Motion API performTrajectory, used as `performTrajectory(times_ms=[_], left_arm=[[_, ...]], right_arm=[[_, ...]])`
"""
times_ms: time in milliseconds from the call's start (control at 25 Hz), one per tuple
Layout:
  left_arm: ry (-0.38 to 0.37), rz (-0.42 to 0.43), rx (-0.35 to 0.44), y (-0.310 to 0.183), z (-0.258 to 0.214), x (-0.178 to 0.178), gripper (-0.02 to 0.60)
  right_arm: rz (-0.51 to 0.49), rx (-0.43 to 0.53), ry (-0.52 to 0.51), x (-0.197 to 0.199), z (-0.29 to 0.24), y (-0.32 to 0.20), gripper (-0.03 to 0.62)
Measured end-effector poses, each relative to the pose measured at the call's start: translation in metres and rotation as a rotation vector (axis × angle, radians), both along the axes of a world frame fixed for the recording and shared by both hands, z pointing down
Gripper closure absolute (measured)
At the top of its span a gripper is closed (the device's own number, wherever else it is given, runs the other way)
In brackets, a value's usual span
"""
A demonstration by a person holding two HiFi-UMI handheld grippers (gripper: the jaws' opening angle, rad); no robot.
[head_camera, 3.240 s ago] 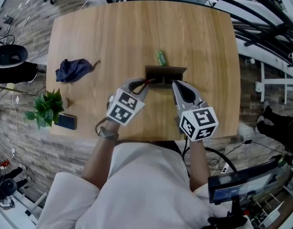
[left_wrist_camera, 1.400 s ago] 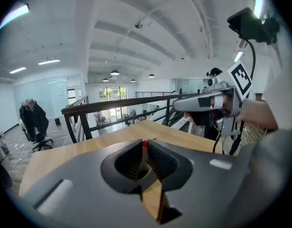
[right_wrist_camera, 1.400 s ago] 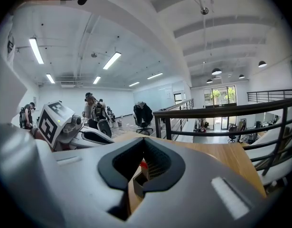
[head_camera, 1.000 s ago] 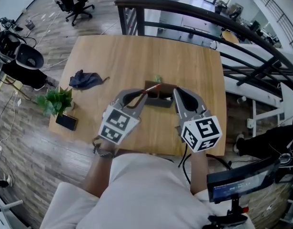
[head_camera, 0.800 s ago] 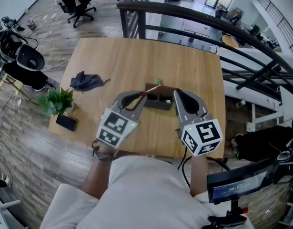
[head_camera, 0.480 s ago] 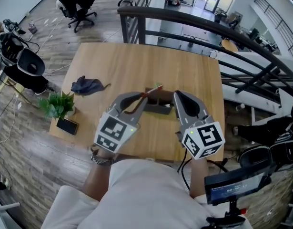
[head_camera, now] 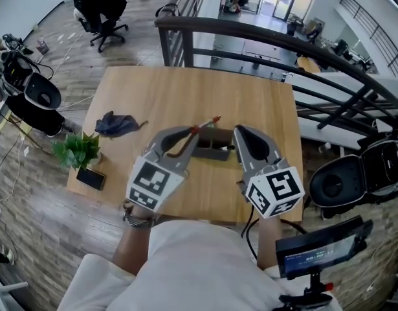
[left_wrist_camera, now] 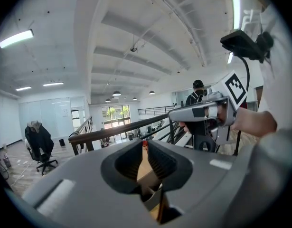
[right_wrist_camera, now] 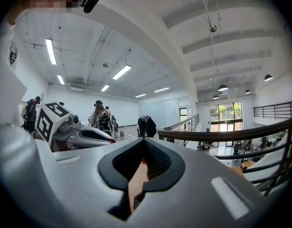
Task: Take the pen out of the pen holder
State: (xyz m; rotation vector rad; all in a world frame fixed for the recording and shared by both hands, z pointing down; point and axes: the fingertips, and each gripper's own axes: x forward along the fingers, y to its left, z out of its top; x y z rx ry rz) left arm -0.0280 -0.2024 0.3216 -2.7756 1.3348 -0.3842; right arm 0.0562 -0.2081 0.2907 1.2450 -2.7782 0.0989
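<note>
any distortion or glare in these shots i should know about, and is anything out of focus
Head view: the wide lens bows the railing; light is even, and the pen reads sharp. Left gripper view: heavy fisheye with black corners, a ceiling strip blown out, and the jaws up close look a bit soft. Right gripper view: same fisheye and dark edges, with bright strips overhead.

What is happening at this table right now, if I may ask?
A person works two handheld grippers over a wooden table. The left gripper has its jaws shut on the pen, held up and apparently clear of the dark pen holder. The right gripper, jaws together, is by the holder's right end.
</note>
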Motion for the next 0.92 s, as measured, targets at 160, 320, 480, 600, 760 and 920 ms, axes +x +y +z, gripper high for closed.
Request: performTrajectory(times_ms=[160,320,480,600,760,920], left_arm=[[0.001,-0.001,0.004,-0.001,-0.001,0.003,0.549],[0.002,-0.003,0.003,-0.001,-0.001,0.004,0.548],[-0.002,-0.007,0.000,-0.004,-0.001,0.006,0.548],[-0.002,-0.012,-0.001,-0.005,-0.001,0.005,0.548],[-0.003,-0.015,-0.001,-0.006,-0.002,0.005,0.548],[-0.004,-0.014,-0.004,-0.006,0.000,0.005,0.549]], right_arm=[[0.006,-0.002,0.005,0.004,0.001,-0.001,0.594],[0.012,-0.008,0.010,0.007,0.004,-0.002,0.594],[0.015,-0.017,0.011,0.010,0.005,-0.006,0.594],[0.012,-0.014,0.015,0.009,0.006,-0.008,0.594],[0.009,-0.012,0.023,0.009,0.007,-0.009,0.594],[0.015,-0.007,0.040,0.008,0.010,-0.010,0.594]])
